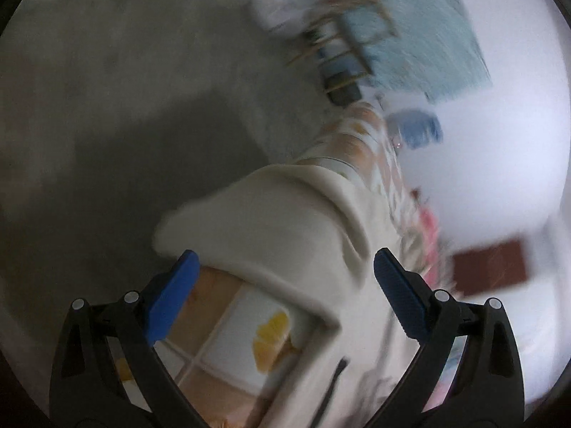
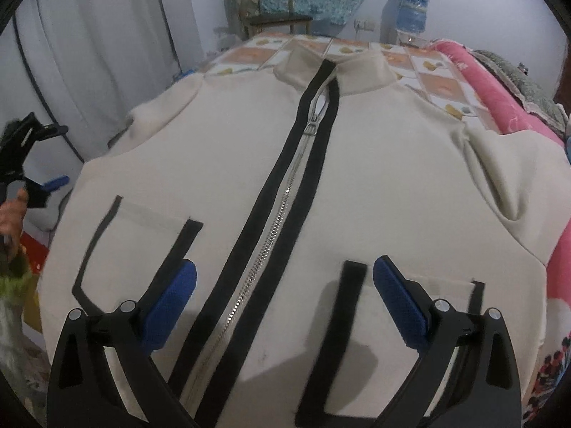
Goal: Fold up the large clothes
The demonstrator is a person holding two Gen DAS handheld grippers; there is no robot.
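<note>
Jacket (image 2: pixel 271 164), cream with black trim, lies face up and spread flat on the bed (image 2: pixel 439 67), its collar toward the far end and its hem toward the right camera. A metal zipper (image 2: pixel 274 221) runs up the middle between two black bands and is closed almost to the collar. Two black-edged pockets sit low on the front, one on each side of the zipper.

It looks like thick, soft fleece or sweatshirt cloth: limp, fairly heavy for a garment, not slippery, and in no way fragile. I judge it will drape and sag when lifted by one point, so a fold calls for a hold at two corners at once. The zipper line is the one stiff part and will resist a crease across it; folding along either side of it should go more easily. Good places to pinch are the shoulder seams, the sleeve ends and the hem corners, where the cloth is doubled and gives the pads something to bite.

The sleeve (image 1: pixel 271 214) on the left side hangs bunched over the edge of the bed, in a blurred left view. The left tongs (image 1: pixel 285 271) stand wide open just before it, holding nothing. The right tongs (image 2: pixel 283 278) are likewise wide open and empty, hovering over the lower front astride the zipper.

Beyond the bed stand a wooden chair (image 2: pixel 271 3) and a water dispenser (image 2: pixel 410 10) against the wall.
</note>
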